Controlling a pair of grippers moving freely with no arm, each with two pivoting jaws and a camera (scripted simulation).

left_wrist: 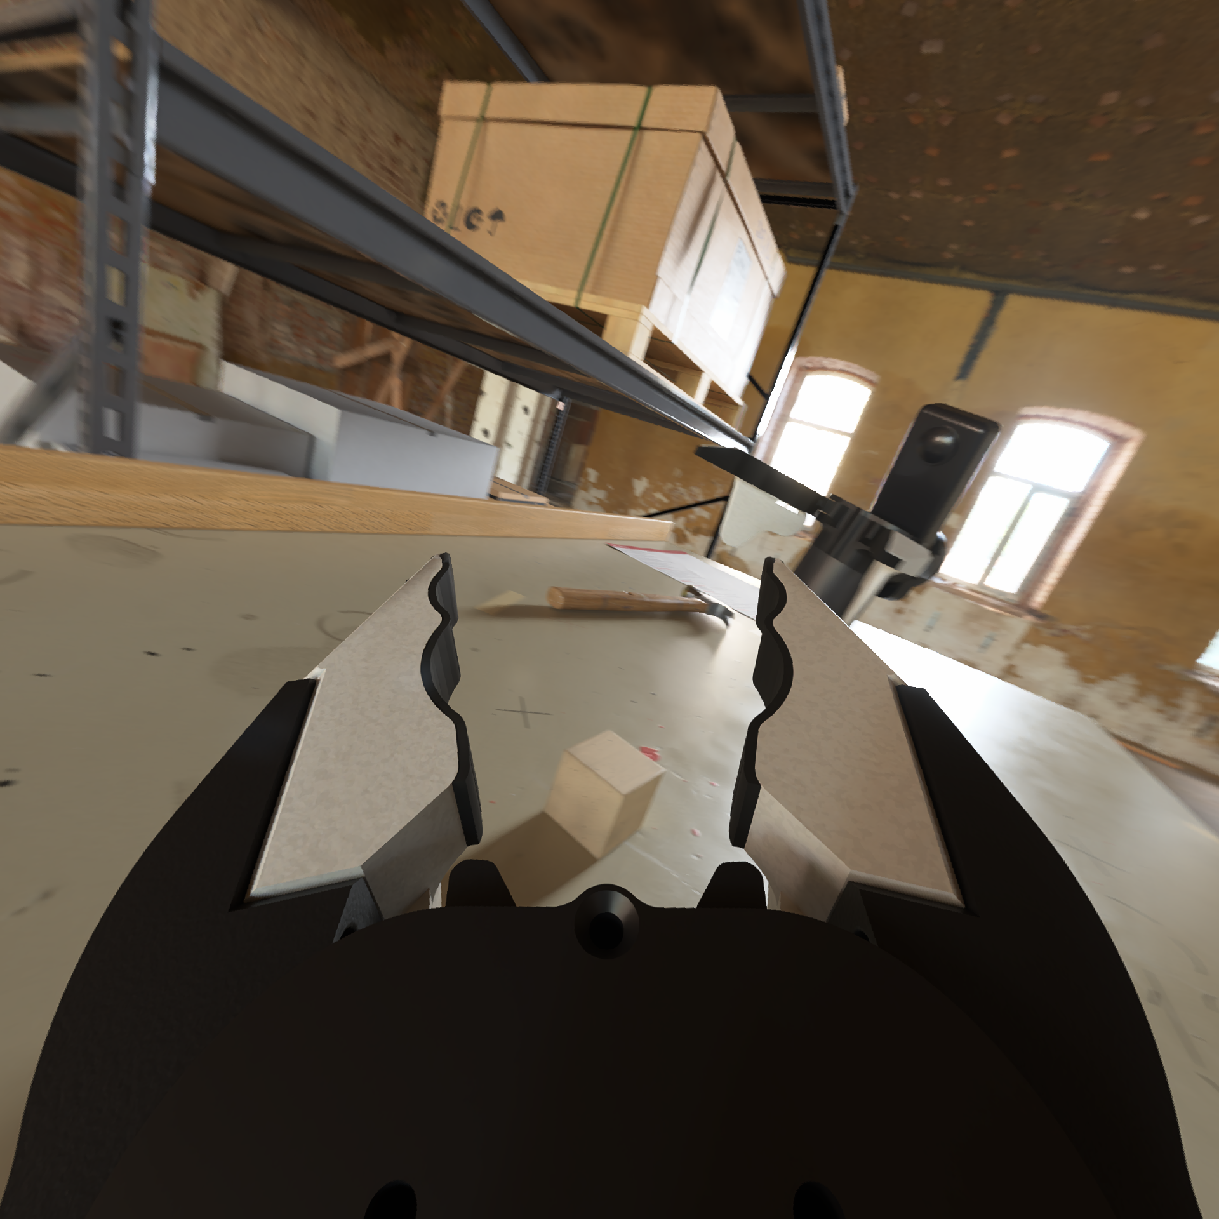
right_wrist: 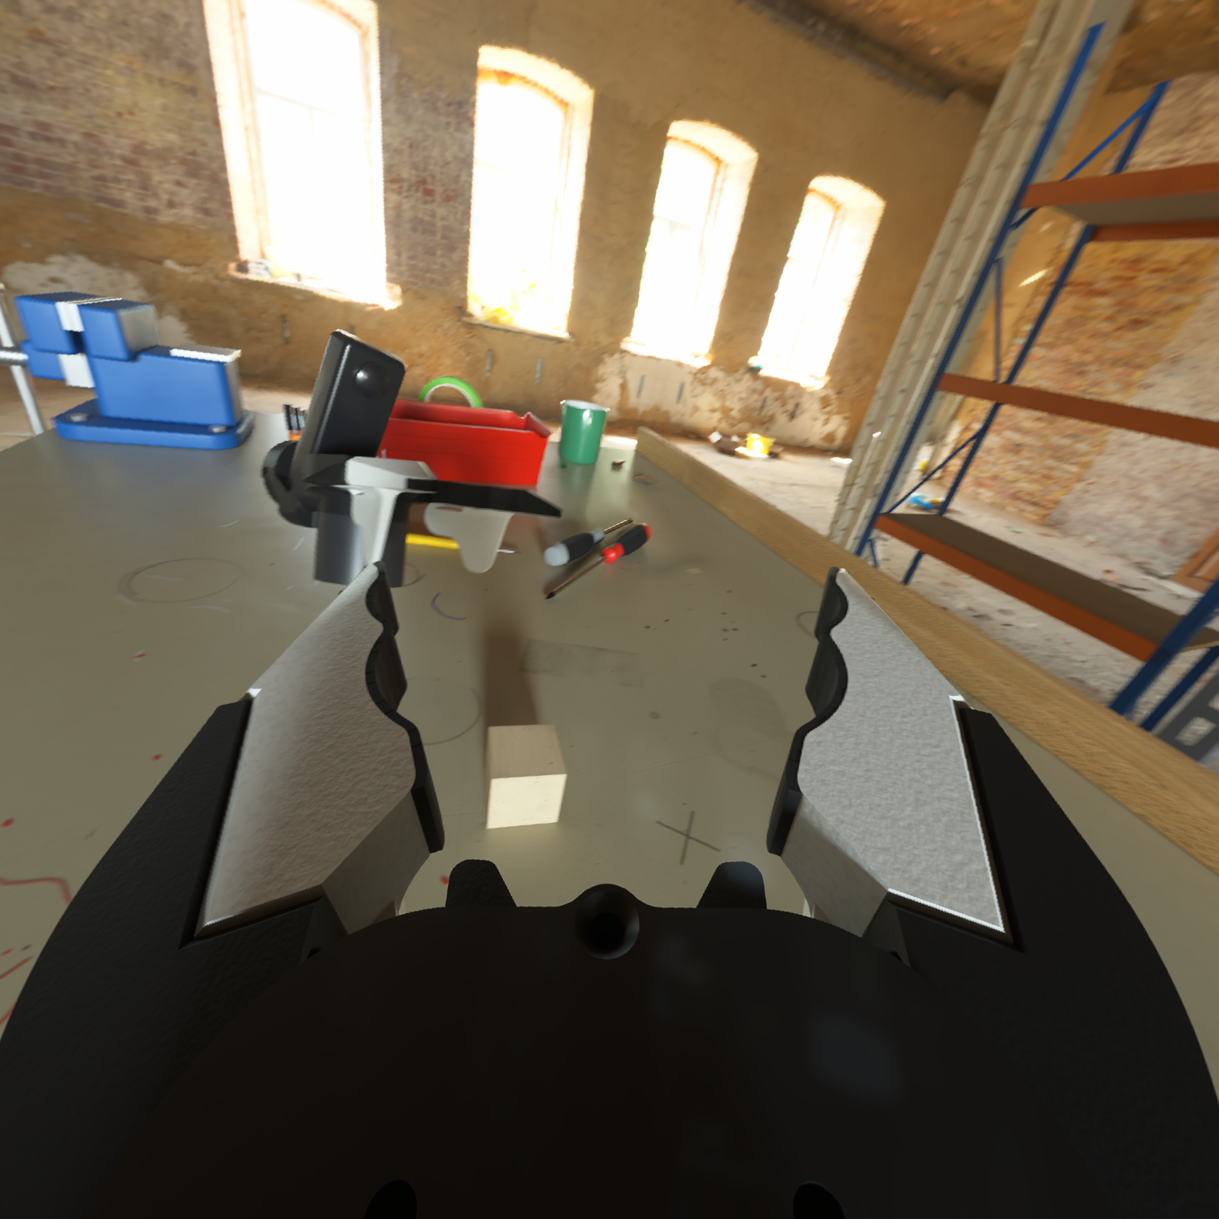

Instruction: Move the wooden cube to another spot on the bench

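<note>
The pale wooden cube [left_wrist: 605, 791] rests on the grey bench top [left_wrist: 198, 626], apart from both grippers. In the left wrist view it lies below and between my left gripper's [left_wrist: 607, 580] open fingers, which hover above the bench and hold nothing. In the right wrist view the cube [right_wrist: 524, 775] lies between my right gripper's [right_wrist: 603, 587] wide-open, empty fingers, nearer the left one. The right gripper's body also shows in the left wrist view [left_wrist: 877, 528], far right. The left gripper's body shows in the right wrist view [right_wrist: 369, 475], beyond the cube.
A hammer [left_wrist: 633, 600] and a wooden wedge [left_wrist: 501, 601] lie beyond the cube. A blue vise [right_wrist: 132, 382], red toolbox [right_wrist: 468, 448], green cup [right_wrist: 582, 432] and screwdrivers [right_wrist: 593, 544] stand farther off. A wooden rail [right_wrist: 923, 633] edges the bench. A shelf with a cardboard box [left_wrist: 593, 211] stands behind.
</note>
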